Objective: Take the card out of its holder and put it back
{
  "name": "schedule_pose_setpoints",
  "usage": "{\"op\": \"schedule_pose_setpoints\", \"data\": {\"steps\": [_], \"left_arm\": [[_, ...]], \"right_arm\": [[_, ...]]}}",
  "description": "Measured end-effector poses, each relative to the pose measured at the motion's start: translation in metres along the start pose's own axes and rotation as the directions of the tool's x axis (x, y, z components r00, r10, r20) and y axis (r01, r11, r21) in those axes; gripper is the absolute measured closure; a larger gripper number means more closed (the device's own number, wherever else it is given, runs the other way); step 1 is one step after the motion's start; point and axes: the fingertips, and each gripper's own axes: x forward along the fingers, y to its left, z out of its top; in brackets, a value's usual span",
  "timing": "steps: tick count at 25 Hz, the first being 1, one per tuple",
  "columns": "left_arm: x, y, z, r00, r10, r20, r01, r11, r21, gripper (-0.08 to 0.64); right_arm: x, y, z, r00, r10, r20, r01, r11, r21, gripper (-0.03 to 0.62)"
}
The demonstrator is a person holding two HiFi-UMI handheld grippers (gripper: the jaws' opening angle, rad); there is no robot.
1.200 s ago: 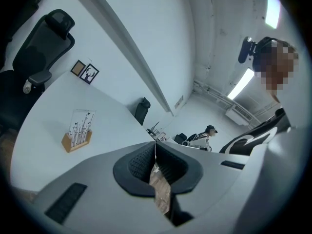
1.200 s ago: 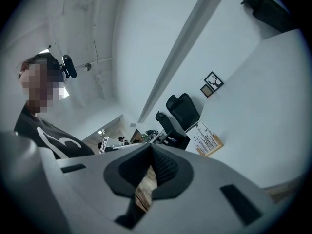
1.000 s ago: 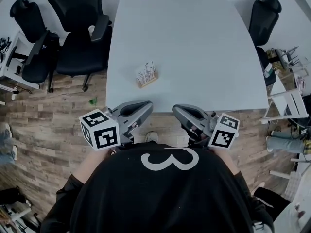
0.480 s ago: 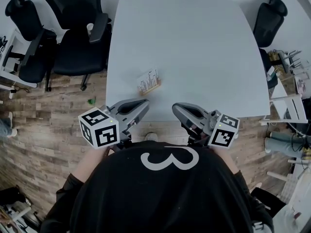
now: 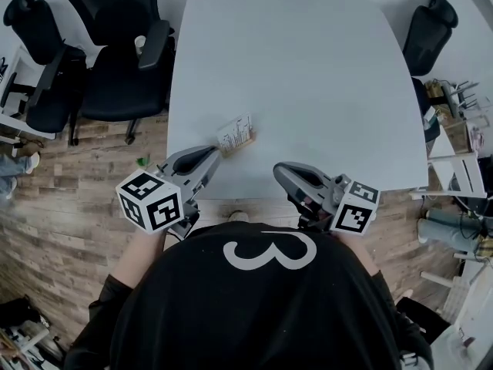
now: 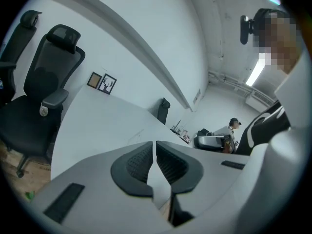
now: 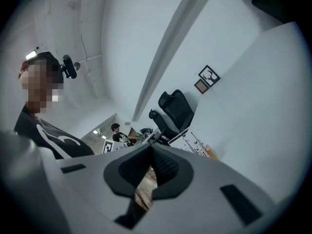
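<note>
A small wooden holder (image 5: pixel 237 140) with a white printed card (image 5: pixel 233 131) standing in it sits near the front edge of the white table (image 5: pixel 308 75). My left gripper (image 5: pixel 213 152) reaches over the table's edge, its tip just left of and nearer than the holder, apart from it. Its jaws are shut and hold nothing (image 6: pixel 156 145); the holder does not show in the left gripper view. My right gripper (image 5: pixel 279 169) hangs at the table's front edge, well to the right of the holder, jaws shut and bare (image 7: pixel 150 151).
Black office chairs (image 5: pixel 115 45) stand along the table's left side and another chair (image 5: pixel 426 29) is at the far right. Shelving with clutter (image 5: pixel 462 129) lies to the right. Wooden floor (image 5: pixel 69 206) spreads left of me.
My left gripper has moved forward and left, closing in on the card holder. The right gripper has stayed where it was.
</note>
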Motion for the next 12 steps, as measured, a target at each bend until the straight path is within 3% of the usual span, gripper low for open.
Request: {"op": "schedule_pose_setpoints", "data": {"steps": [6,8,12], "left_arm": [[0.006,0.022,-0.002,0.999,0.053,-0.013,-0.052,0.998,0.039,0.517],[0.01,0.029,-0.005,0.997,0.064,-0.033,-0.062,0.996,0.065,0.475],[0.018,0.043,-0.01,0.993,0.091,-0.073,-0.08,0.987,0.139,0.459]], "right_arm": [[0.001,-0.007,0.001,1.0,-0.012,0.005,0.012,1.0,0.008,0.583],[0.0,-0.009,0.001,1.0,-0.016,0.008,0.016,1.0,0.012,0.583],[-0.002,-0.015,-0.001,1.0,-0.028,0.011,0.028,0.999,0.025,0.583]]}}
